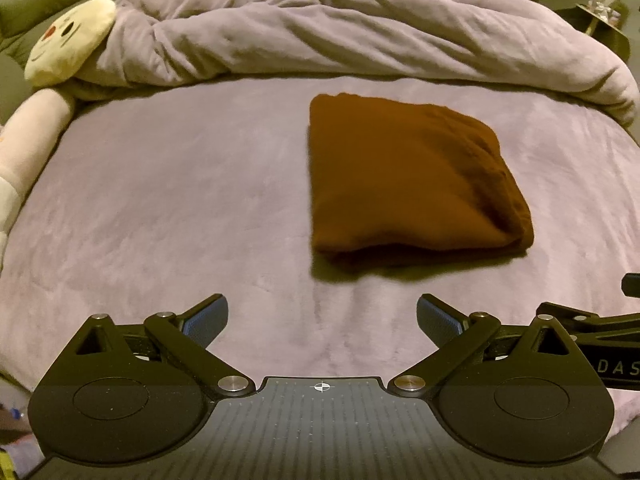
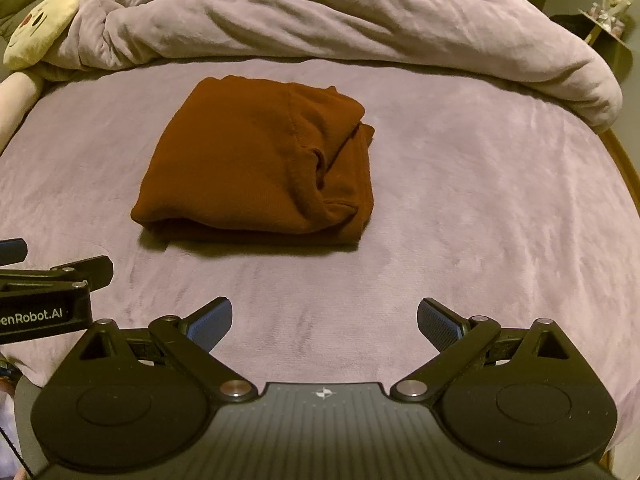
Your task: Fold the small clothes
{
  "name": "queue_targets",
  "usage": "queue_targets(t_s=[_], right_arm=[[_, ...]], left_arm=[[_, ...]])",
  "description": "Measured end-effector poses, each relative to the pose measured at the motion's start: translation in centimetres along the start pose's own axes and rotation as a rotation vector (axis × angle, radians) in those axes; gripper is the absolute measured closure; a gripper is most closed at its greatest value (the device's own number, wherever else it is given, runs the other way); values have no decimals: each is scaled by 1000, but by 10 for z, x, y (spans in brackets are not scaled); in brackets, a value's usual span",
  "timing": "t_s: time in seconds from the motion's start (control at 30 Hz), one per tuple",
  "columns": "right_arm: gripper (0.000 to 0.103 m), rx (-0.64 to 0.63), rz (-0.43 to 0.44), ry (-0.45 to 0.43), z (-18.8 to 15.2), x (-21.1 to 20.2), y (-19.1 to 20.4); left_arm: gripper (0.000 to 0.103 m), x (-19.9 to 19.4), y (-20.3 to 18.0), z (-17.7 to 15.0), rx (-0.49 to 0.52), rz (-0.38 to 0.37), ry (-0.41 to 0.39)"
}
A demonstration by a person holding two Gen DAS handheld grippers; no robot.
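Left wrist view shows one brown garment [image 1: 412, 180] folded into a thick, roughly square packet on the mauve bed [image 1: 160, 200], ahead and to the right of the left gripper [image 1: 322, 320]. Its near edge is a rounded fold; its right side looks stacked in layers, though the picture is soft there. The gripper's two blue-padded fingers stand spread wide and hold nothing, well short of the cloth.

Right wrist view puts the same garment [image 2: 256, 164] ahead and to the left of the right gripper [image 2: 325, 322], whose fingers are likewise spread and empty. Only this view shows the right side clearly: a seam runs down the top layer, and loose flaps are tucked in with a small gap between them.

Each view catches part of the other gripper at its edge. One rumpled duvet [image 1: 360, 28] lies across the far side of the bed. One cream plush [image 1: 72, 44] with a face sits at the far left, touching the duvet. Two grippers, one garment.
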State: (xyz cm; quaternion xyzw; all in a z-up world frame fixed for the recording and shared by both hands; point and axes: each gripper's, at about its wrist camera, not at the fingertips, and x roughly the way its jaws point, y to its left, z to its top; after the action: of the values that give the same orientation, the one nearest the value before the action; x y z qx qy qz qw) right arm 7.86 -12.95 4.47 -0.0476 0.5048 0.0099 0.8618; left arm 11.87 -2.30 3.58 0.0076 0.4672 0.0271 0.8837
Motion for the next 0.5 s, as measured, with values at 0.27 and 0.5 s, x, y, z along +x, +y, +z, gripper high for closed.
queue_targets(t_s=[0.27, 0.5], right_arm=[[4, 3, 2, 5, 0, 0, 1], [4, 15, 2, 5, 0, 2, 0]], left_arm=[[0, 2, -2, 1, 1, -7, 10], [0, 4, -5, 0, 4, -13, 17]])
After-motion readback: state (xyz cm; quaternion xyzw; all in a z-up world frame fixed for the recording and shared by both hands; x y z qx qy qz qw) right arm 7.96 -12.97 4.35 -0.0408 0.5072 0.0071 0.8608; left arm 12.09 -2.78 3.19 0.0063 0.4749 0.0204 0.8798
